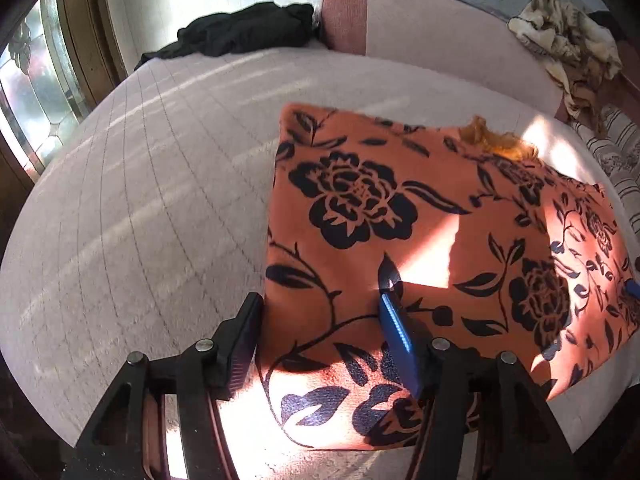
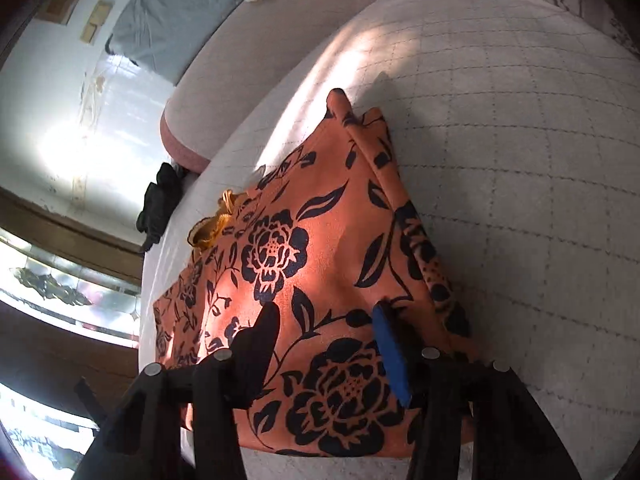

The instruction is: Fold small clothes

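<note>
The wide pale quilted bed cover with its stitched grid (image 1: 132,184) takes up most of the room's middle, and everything else can be placed from it. It makes a flat, roomy surface, which is presumably why the folding is done here. Along its far edge runs a long pinkish bolster cushion with a darker rose end (image 1: 420,28), out of the way of the work.

Lying flat on the cover's near side is the orange garment printed with black roses (image 1: 380,216), already a tidy rectangle with a doubled edge on one side, so I'd judge it partly folded. A bit of amber lace trim (image 1: 500,140) pokes out at its far edge; what part of the garment that is, I cannot say.

At the cover's far corner sits a crumpled black cloth (image 1: 240,32), and beyond the bolster a tan patterned heap (image 1: 568,40), both probably waiting their turn.

The left gripper (image 1: 320,320) hangs over the garment's near left edge, jaws spread apart and holding nothing. The right gripper (image 2: 326,328) hovers over the other near end, also spread wide and empty. Both seem poised to pinch an edge.

Sun patches and shadow hide the fabric's layers, so I cannot count the folds. The garment's near edge is cut off behind the gripper bodies.
</note>
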